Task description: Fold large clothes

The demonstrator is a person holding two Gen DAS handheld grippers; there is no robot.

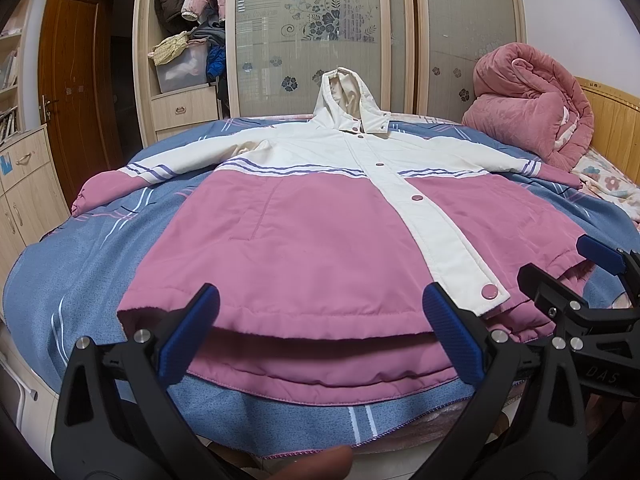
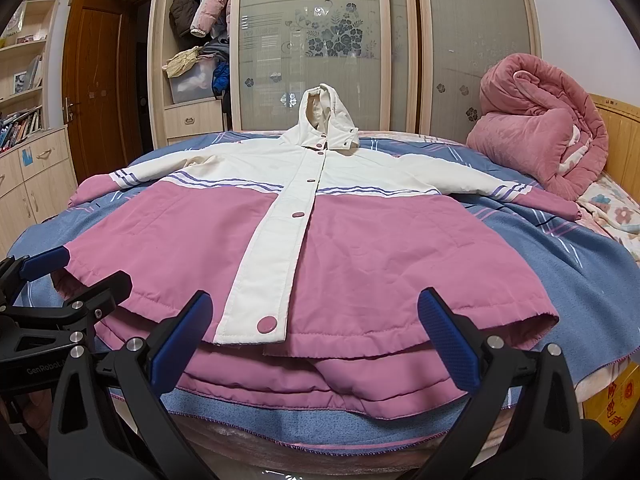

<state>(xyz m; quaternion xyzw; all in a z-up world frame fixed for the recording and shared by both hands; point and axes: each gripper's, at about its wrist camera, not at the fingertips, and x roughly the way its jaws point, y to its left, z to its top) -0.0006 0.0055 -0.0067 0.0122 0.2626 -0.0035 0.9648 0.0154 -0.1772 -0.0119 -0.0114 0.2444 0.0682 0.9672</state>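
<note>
A pink and white hooded jacket [image 1: 312, 236] lies face up and spread flat on the bed, buttoned, sleeves out to both sides, hood at the far end. It also shows in the right wrist view [image 2: 360, 248]. My left gripper [image 1: 320, 332] is open, its blue pads either side of the left part of the near hem, holding nothing. My right gripper [image 2: 316, 340] is open at the right part of the hem, holding nothing. The right gripper also shows in the left wrist view [image 1: 568, 272], and the left gripper in the right wrist view [image 2: 72, 276].
The bed has a blue striped cover [image 1: 80, 264]. A rolled pink quilt [image 1: 532, 100] sits at the far right by the wooden headboard [image 1: 616, 120]. A wardrobe [image 1: 320, 32] with sliding glass doors stands behind the bed; a wooden door [image 1: 76, 88] and drawers are at left.
</note>
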